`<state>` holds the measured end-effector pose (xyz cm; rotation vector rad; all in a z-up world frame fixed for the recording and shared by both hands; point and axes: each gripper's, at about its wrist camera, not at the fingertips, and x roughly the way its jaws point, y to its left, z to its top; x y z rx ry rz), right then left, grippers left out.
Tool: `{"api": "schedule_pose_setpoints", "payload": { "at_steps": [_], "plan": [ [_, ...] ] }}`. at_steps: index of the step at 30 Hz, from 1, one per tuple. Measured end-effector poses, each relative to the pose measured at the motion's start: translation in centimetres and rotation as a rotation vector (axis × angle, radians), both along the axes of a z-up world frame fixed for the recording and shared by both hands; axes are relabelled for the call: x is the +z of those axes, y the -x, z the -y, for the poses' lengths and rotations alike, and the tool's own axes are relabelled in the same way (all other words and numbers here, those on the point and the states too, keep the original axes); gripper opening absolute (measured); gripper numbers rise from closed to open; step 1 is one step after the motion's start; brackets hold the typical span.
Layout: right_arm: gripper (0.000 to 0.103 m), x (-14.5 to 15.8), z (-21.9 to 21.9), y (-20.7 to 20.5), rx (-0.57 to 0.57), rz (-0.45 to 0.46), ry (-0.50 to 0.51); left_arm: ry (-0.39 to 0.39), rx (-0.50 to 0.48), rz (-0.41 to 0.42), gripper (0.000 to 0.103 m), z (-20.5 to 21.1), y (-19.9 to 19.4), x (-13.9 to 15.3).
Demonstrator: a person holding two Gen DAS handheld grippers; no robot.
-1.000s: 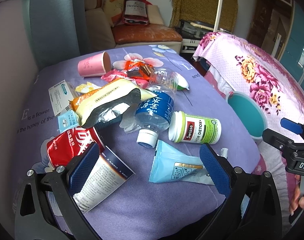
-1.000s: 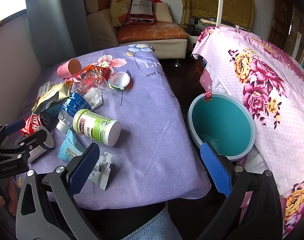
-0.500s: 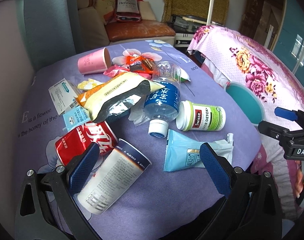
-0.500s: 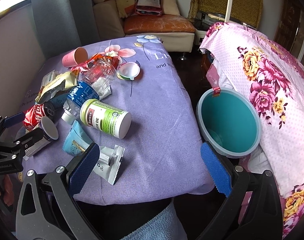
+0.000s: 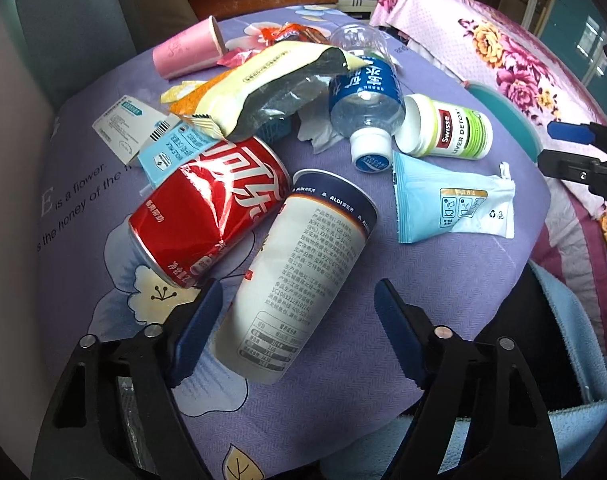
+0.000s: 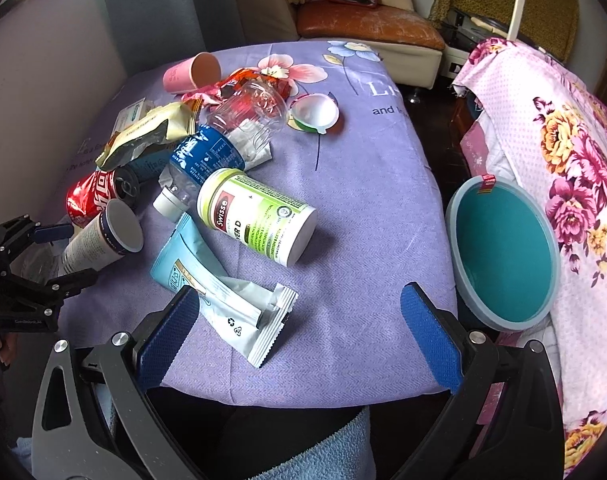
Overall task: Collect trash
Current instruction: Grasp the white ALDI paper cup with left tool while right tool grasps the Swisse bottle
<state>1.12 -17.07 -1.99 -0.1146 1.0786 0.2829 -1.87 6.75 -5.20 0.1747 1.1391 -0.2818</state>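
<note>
Purple flowered cloth covers the bench [image 6: 367,208], and all the trash lies on it: Coca-Cola can [image 5: 211,204], white ALDI cup [image 5: 299,276], water bottle [image 5: 367,96], Swisse jar [image 6: 259,216], blue sachet [image 5: 443,204]. Beside the bench the teal bin [image 6: 503,260] looks empty; nothing appears collected. Left tool [image 5: 295,332], spread, flanks the cup's base; right tool [image 6: 299,344], spread, holds nothing.

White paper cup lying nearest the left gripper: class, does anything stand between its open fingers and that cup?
Nothing visible does. The left gripper is open around the base of the white paper cup. The red can lies close against the cup's left side.
</note>
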Motion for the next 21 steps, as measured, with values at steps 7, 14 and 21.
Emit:
{"api": "schedule_pose_setpoints", "payload": {
  "at_steps": [7,14,21],
  "plan": [
    [0.094,0.0,-2.3,-2.5,0.173,-0.014,0.136,0.048,-0.037,-0.052,0.051,0.8,-0.7,-1.5],
    [0.076,-1.5,-5.4,-6.0,0.379,-0.125,0.246,0.071,-0.006,-0.081,0.051,1.1,-2.0,-1.9],
    [0.076,-4.3,-8.3,-8.1,0.519,-0.215,0.347,0.087,0.006,-0.082,0.052,1.1,-2.4,-2.0]
  ]
}}
